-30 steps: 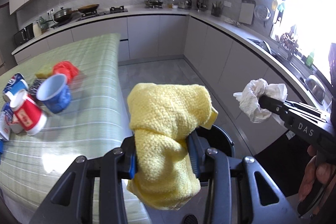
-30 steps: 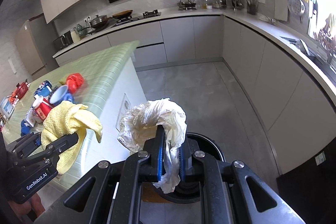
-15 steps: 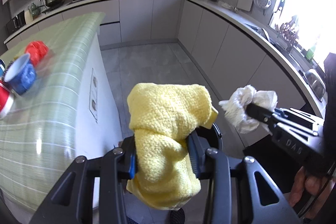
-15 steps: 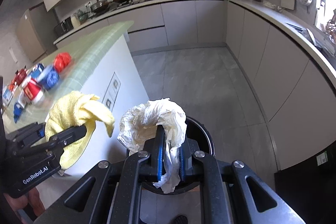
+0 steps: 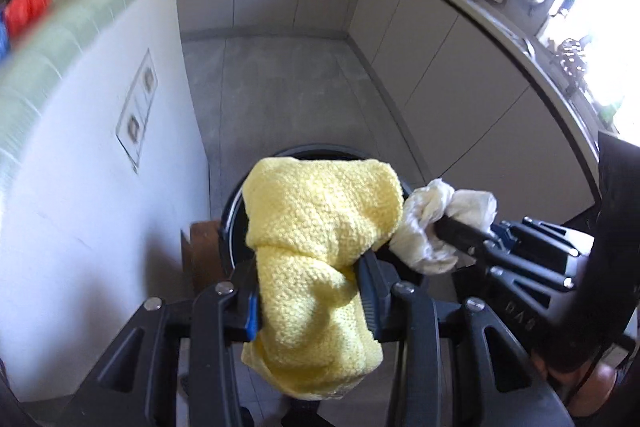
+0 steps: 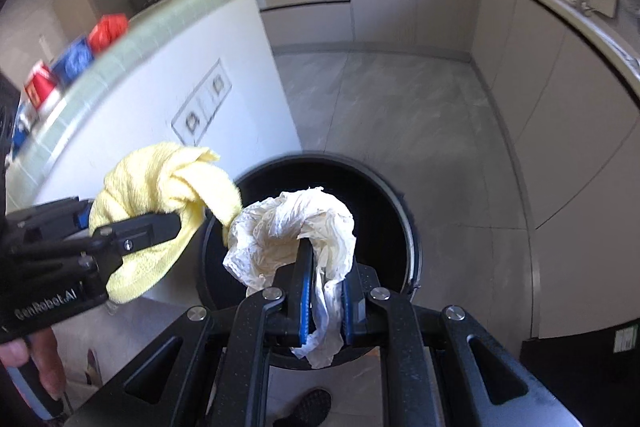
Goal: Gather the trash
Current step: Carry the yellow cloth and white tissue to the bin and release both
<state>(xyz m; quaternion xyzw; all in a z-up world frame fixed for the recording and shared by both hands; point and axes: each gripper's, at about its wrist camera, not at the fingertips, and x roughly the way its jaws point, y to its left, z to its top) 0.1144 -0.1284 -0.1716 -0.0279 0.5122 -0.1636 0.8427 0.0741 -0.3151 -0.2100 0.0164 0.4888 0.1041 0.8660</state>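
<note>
both grippers are loaded and over the bin, nothing dropped yet. left gripper (image 5: 308,295) is clamped on a bunched yellow cloth (image 5: 320,227), center of the left wrist view. right gripper (image 6: 325,291) is closed tight on a crumpled white paper wad (image 6: 292,227), lower center of the right wrist view. the two bundles sit just beside each other, maybe touching, can't tell for sure. the round black trash bin (image 6: 404,211) stands open on the floor right behind and below them, next to the white side of the island (image 6: 160,75).

progress, as i judge it: these two pieces are carried to the bin, release is what's left. after that there's more on the island top: red and blue cups/wrappers (image 6: 76,59) at the upper left of the right wrist frame, blurred.

orientation: cloth's long axis runs bottom to top of the left wrist frame, along the fingers, top end folded over toward the bin. paper wad arches over the right fingertips w/ a tail hanging down between the pads.
</note>
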